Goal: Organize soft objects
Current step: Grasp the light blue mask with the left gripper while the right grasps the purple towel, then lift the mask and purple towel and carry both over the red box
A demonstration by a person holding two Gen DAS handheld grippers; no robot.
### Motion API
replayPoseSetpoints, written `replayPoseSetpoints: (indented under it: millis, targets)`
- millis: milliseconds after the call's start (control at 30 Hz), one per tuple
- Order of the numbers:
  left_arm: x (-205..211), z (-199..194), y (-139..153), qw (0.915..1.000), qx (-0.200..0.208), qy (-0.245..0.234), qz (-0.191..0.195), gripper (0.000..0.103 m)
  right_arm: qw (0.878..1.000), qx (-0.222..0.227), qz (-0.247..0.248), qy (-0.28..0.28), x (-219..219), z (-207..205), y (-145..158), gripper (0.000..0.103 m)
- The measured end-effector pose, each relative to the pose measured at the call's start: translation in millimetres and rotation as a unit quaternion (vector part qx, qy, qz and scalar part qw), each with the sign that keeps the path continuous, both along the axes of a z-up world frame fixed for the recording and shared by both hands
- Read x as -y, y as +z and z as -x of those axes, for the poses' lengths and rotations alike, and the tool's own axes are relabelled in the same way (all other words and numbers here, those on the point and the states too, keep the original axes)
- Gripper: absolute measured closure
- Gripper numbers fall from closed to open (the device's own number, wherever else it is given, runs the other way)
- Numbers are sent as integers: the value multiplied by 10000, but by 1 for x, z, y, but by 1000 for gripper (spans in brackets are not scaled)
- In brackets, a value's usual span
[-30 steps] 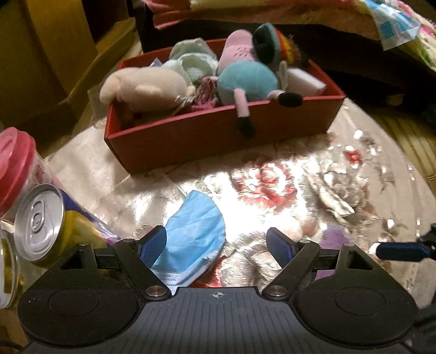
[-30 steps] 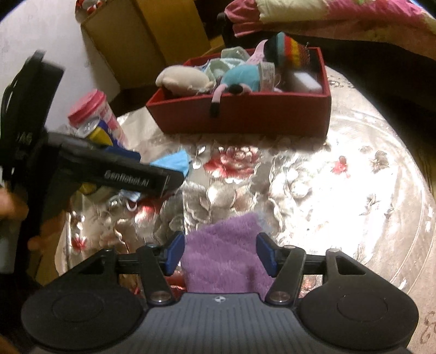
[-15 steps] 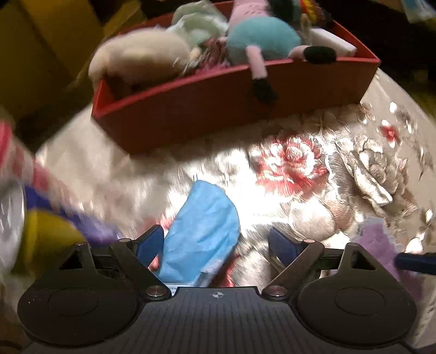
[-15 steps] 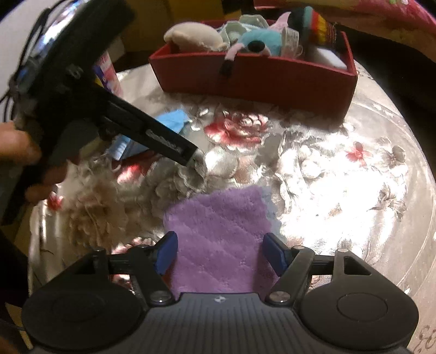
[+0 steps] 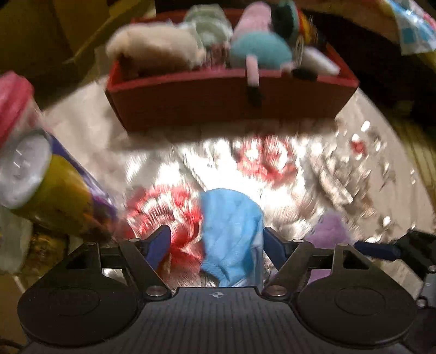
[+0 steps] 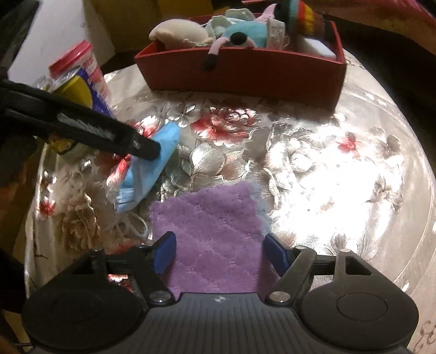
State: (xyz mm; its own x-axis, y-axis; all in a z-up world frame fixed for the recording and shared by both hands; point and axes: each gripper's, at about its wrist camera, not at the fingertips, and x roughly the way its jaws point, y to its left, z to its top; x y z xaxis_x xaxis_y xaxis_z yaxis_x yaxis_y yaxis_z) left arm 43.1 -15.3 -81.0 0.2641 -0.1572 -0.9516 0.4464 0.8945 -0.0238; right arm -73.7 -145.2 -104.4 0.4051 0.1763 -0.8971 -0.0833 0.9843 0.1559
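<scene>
A blue face mask (image 5: 231, 234) lies on the flowered tablecloth between the open fingers of my left gripper (image 5: 216, 243); it also shows in the right wrist view (image 6: 152, 168), under the left gripper's arm (image 6: 109, 133). A purple quilted cloth (image 6: 215, 237) lies flat between the open fingers of my right gripper (image 6: 220, 252); its edge shows in the left wrist view (image 5: 327, 231). A red box (image 6: 245, 68) at the back holds several plush toys; it also shows in the left wrist view (image 5: 231, 95).
A yellow and purple drink can (image 5: 41, 190) and a jar with a pink lid (image 6: 79, 65) stand at the left of the round table (image 6: 381, 177). A cardboard box (image 6: 109, 16) stands behind. The left wrist view is motion-blurred.
My left gripper has moved so the blue mask sits further right between its fingers. My right gripper has moved forward over the purple cloth. Both stay open.
</scene>
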Motion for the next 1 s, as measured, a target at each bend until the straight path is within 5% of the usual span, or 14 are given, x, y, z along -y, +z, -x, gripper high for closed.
replayPoseSetpoints:
  millis: [233,333,467,567,667,767,833,1000]
  targets:
    - [28,18,-12,9986,-113,-521,-44,45,9997,18,209,101,0,2,0,54]
    - [28,18,-10,9986,-17,-506,-146,69,9993,62,311,179,3,3,-3,44]
    - [18,14,-7,9990,-234,-377,73,75,9964,89,672,513,-5,8,-10,33]
    - [17,16,-4,9990,-214,-382,6,75,9969,65,643,443,-4,7,-7,42]
    - [16,16,-6,9991,-223,-346,-32,75,9962,155,578,633,-11,11,-1,73]
    - [13,18,-5,9991,-237,-336,-45,75,9958,194,560,702,-17,13,2,85]
    - [11,19,-3,9993,-238,-304,-16,75,9987,96,239,449,-7,8,4,103]
    - [7,18,1,9994,-241,-232,59,74,9979,-227,-604,22,13,4,5,103]
